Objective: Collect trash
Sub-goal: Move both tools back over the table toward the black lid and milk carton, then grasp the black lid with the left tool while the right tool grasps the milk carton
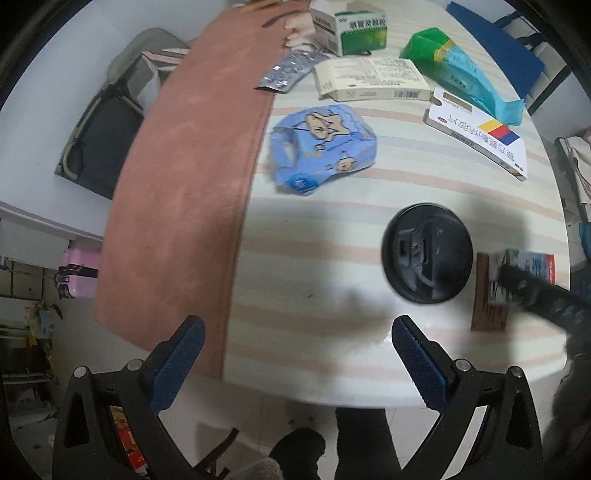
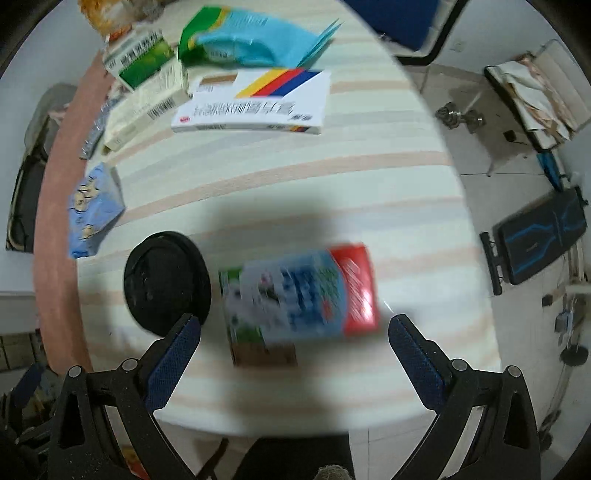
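Trash lies on a round striped table. A black cup lid lies near the front; it also shows in the right wrist view. A flattened carton with a red end lies just ahead of my right gripper, which is open and empty above it. In the left wrist view the carton is partly hidden by the right gripper's finger. A crumpled blue packet lies mid-table. My left gripper is open and empty over the table's front.
At the back lie a white box with coloured stripes, a beige box, a green-and-white box, a green-blue bag and a foil blister pack. A brown cloth covers the table's left side. Chairs stand around.
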